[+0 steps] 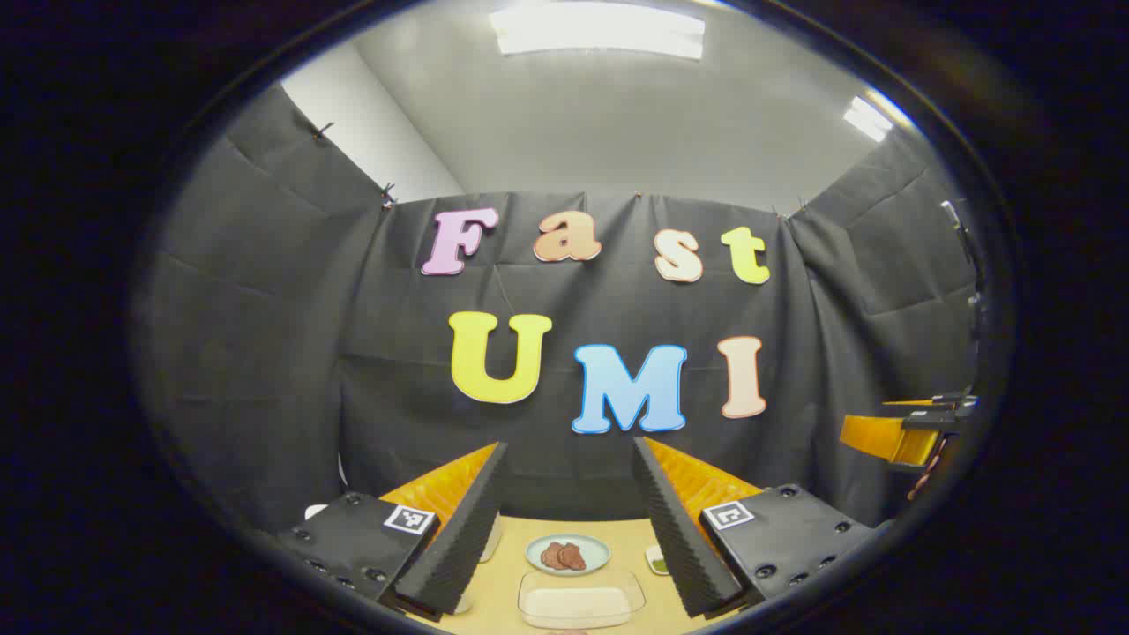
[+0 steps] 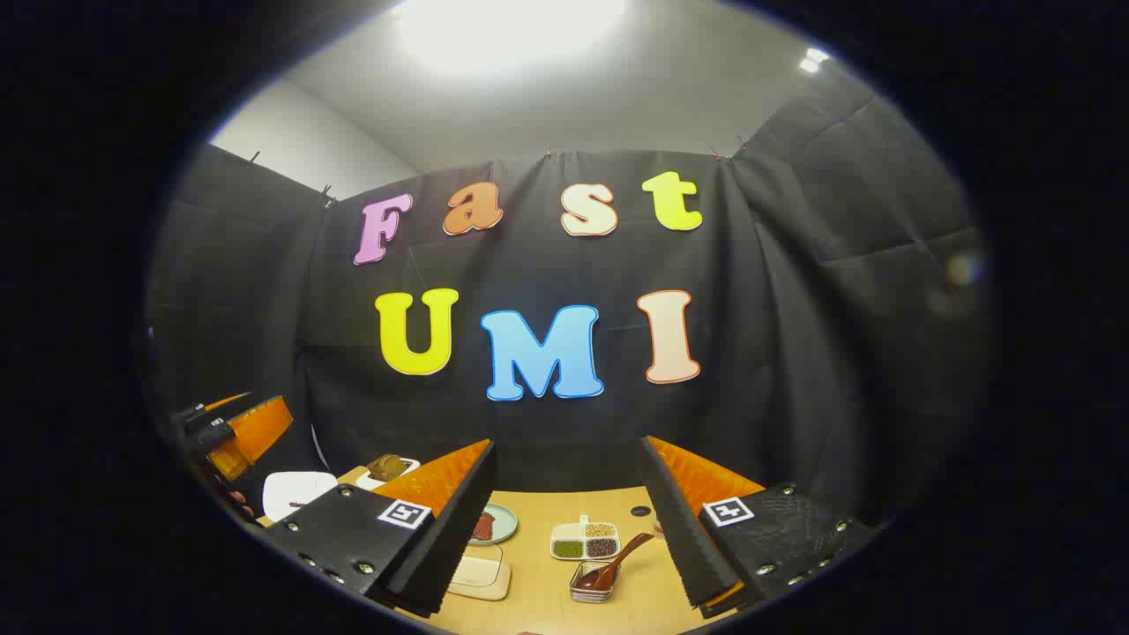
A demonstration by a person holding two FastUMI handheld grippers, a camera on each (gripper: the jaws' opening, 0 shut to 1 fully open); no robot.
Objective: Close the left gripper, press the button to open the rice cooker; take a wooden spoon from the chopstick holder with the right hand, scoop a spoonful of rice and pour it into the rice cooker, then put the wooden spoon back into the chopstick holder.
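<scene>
My left gripper is held up above the near side of a wooden table, open and holding nothing. My right gripper is also open with nothing between its fingers, raised over the same table. In the right gripper view a dark brown spoon rests tilted in a small clear box. A white rounded appliance, probably the rice cooker, sits at the far left. A clear container of white rice lies between my left fingers; it also shows as the container in the right gripper view.
A plate of brown meat slices lies behind the rice container. A divided white tray of beans stands beside the spoon. A small white dish with something brown sits at the back left. Black cloth walls close the table in.
</scene>
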